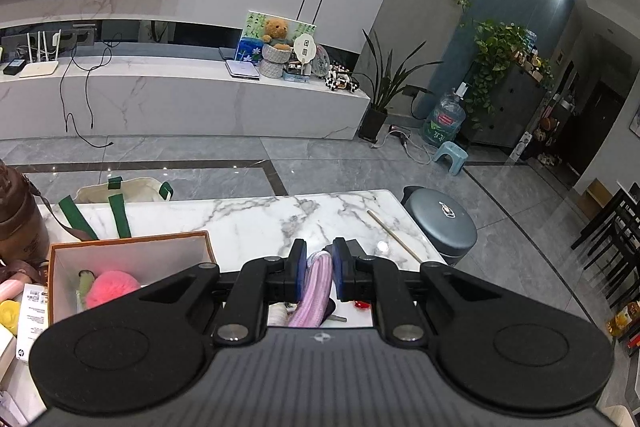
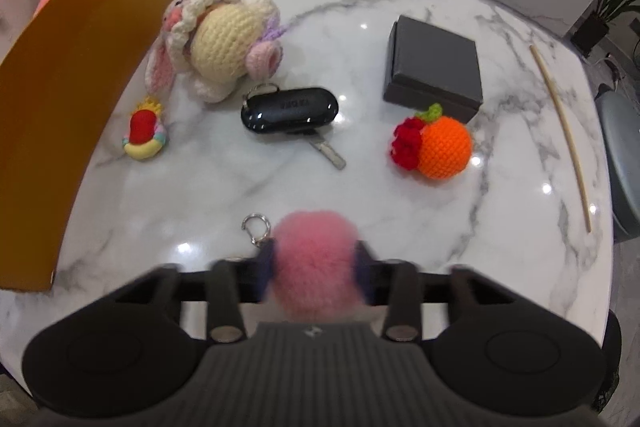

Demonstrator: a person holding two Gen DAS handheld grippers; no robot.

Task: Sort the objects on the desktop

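My left gripper (image 1: 319,269) is shut on a pink ribbed knitted piece (image 1: 316,287), which hangs down between the blue pads above the marble table (image 1: 248,223). To its left stands the orange box (image 1: 128,239) with a pink pompom (image 1: 112,289) inside. My right gripper (image 2: 314,263) points down at the table, and its pads press the sides of a fluffy pink pompom (image 2: 314,251) with a metal clasp (image 2: 256,227). On the table beyond lie a crocheted doll (image 2: 216,43), a small red and yellow charm (image 2: 144,133), a black key case (image 2: 290,109) and a crocheted orange (image 2: 442,147).
A dark grey box (image 2: 434,67) sits behind the crocheted orange. A thin wooden stick (image 2: 560,131) lies along the right table edge. The orange box wall (image 2: 80,67) rises at the left. A green-strapped tote bag (image 1: 120,195) and a round stool (image 1: 440,223) stand off the table's far side.
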